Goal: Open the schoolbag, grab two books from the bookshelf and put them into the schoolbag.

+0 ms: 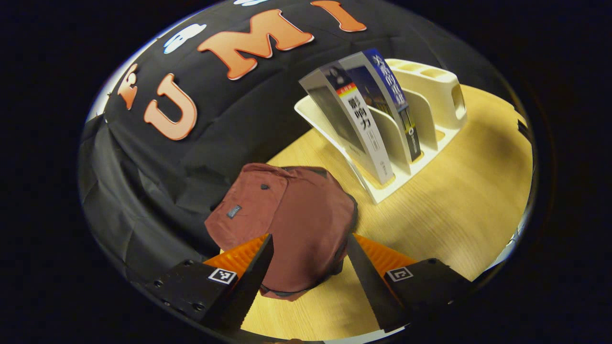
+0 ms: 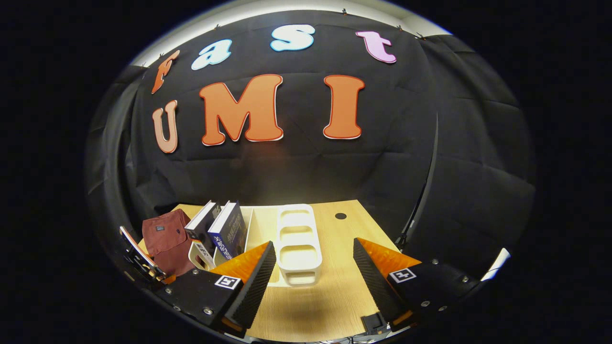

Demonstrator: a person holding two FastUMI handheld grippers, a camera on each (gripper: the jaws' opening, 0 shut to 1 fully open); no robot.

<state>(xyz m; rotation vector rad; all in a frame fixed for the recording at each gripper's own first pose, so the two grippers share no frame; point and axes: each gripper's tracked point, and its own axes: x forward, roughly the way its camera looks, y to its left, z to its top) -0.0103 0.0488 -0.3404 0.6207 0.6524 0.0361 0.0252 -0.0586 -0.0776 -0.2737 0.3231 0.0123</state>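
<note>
We are looking at a light wooden table [image 2: 330, 286] standing against the black cloth wall [image 2: 306, 167]. We are seeing a small dark round spot [image 2: 340, 216] sitting on the tabletop's far right part.

A closed maroon schoolbag [image 1: 296, 224] lies beside a white bookshelf [image 1: 411, 143] holding two leaning books [image 1: 368, 119].

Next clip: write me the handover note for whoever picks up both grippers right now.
Left gripper: open, fingers either side of the schoolbag, holding nothing.
Right gripper: open, empty, above the table, facing the bookshelf.
Both books stand in the bookshelf's slots, leaning; the schoolbag sits beside it.
Done: nothing visible; the flap looks closed.
Left: open the bag, move both books in.
</note>
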